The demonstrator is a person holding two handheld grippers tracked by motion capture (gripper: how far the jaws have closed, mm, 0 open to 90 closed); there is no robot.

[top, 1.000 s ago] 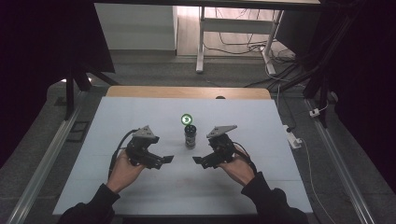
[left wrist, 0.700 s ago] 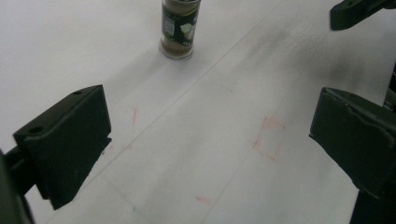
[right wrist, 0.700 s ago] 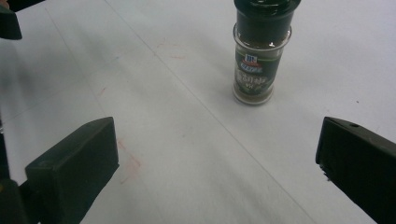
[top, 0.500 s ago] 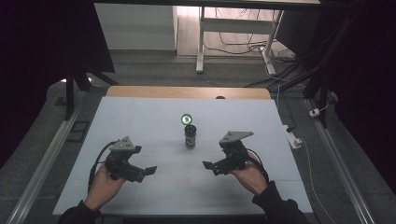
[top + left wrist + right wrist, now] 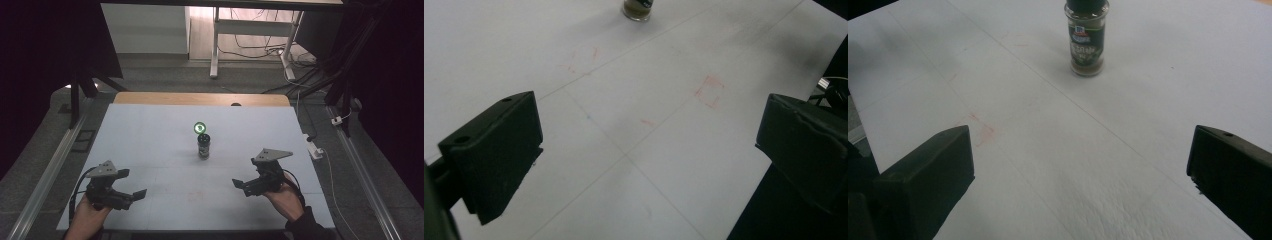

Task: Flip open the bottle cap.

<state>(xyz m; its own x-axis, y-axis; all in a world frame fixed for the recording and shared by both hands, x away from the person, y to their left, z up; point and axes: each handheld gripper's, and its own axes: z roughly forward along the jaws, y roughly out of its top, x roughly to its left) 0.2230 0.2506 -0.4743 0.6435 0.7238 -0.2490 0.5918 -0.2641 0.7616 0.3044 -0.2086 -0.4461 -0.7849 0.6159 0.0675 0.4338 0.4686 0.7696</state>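
1. A spice jar point(image 5: 203, 144) stands upright near the middle of the table point(image 5: 150, 140), a little toward the far edge. It has a dark cap and a printed label; the right gripper view shows brownish-green contents behind the label.
2. A small green-lit ring point(image 5: 199, 127) lies on the table just beyond the jar, toward the far edge. Whether the two touch cannot be told.
3. Left gripper point(image 5: 135, 196): held in the person's left hand point(image 5: 87, 216) near the near-left corner of the table, well apart from the jar. Its jaws stand wide apart with nothing between them.
4. Right gripper point(image 5: 239, 185): held in the right hand point(image 5: 285, 195) toward the near-right part of the table, pointing inward. Its jaws are likewise spread wide and hold nothing; the jar stands ahead of them, well clear.
5. Faint red marks point(image 5: 709, 91) and thin ruled lines show on the white surface in the left gripper view.
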